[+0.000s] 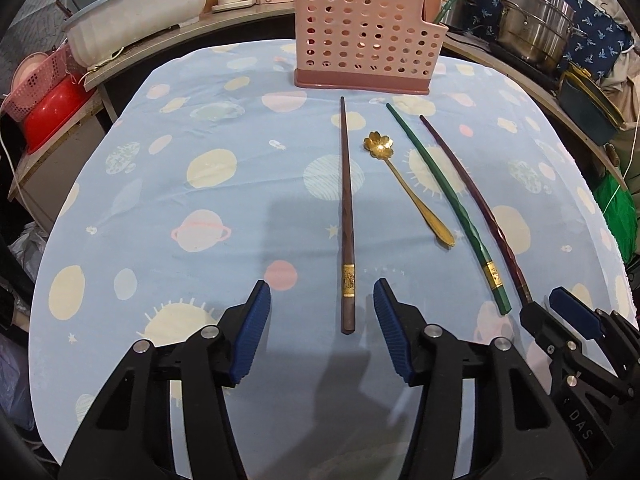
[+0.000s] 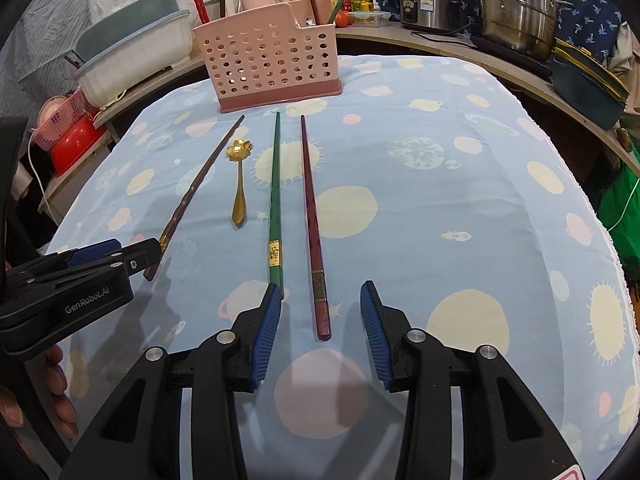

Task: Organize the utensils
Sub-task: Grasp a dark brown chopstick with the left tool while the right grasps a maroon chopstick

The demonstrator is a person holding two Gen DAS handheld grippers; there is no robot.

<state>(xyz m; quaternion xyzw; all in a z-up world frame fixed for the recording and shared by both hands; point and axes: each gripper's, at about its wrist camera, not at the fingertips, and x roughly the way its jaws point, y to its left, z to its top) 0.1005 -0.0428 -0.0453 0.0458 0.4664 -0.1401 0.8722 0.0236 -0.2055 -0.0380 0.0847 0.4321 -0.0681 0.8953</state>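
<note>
Three chopsticks and a gold flower spoon (image 1: 404, 184) lie on the planet-print cloth in front of the pink holed utensil holder (image 1: 366, 40). My left gripper (image 1: 322, 300) is open, its jaws either side of the near end of the brown chopstick (image 1: 346, 216). My right gripper (image 2: 320, 300) is open around the near end of the dark red chopstick (image 2: 311, 216). The green chopstick (image 2: 274, 196) lies just left of it, the spoon (image 2: 239, 176) further left. The holder (image 2: 268, 68) holds several chopsticks.
Behind the table a curved shelf carries a white tub (image 1: 140, 20), steel pots (image 2: 516, 8) and a rice cooker (image 2: 428, 4). A red bowl and pink basket (image 1: 44, 96) sit at the left. The cloth (image 2: 460, 240) spreads to the right.
</note>
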